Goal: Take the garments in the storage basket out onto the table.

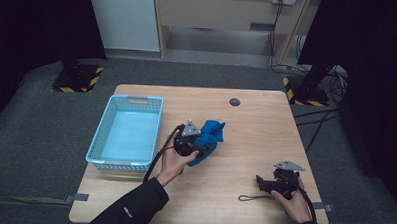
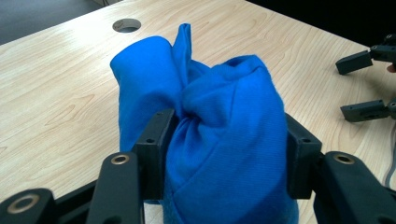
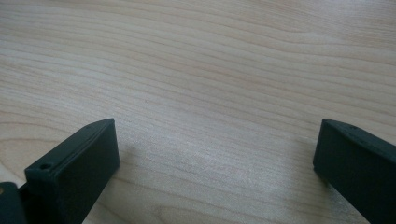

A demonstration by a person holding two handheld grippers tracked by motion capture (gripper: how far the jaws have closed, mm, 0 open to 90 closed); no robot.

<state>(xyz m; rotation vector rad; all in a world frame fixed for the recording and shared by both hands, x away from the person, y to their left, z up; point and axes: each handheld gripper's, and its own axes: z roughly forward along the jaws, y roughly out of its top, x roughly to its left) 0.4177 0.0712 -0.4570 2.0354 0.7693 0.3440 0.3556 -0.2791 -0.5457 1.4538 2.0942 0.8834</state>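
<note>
A: High view first: where is the blue cloth (image 1: 210,137) relative to the left gripper (image 1: 197,151)?

B: Bunched between its fingers, spilling past the tips toward the far side of the table (image 1: 255,139). In the left gripper view the jaws pinch the cloth (image 2: 224,140) from both sides, one finger (image 2: 156,140) pressed into a fold, so it is clamped firmly on the fabric.

A: And the basket (image 1: 126,133)?

B: To the side of those fingers, away from the right hand, just beside the gripper's body. The cloth's long run points away from the basket, so I judge the coming move must swing it sideways over the near rim.

A: The right gripper (image 1: 264,183)?

B: Well apart from the cloth, its jaws spread wide over bare wood (image 3: 201,93), holding nothing. The left hand is plainly nearer.

A: Is the cloth touching the tabletop?

B: Hard to tell; its underside is hidden.
</note>
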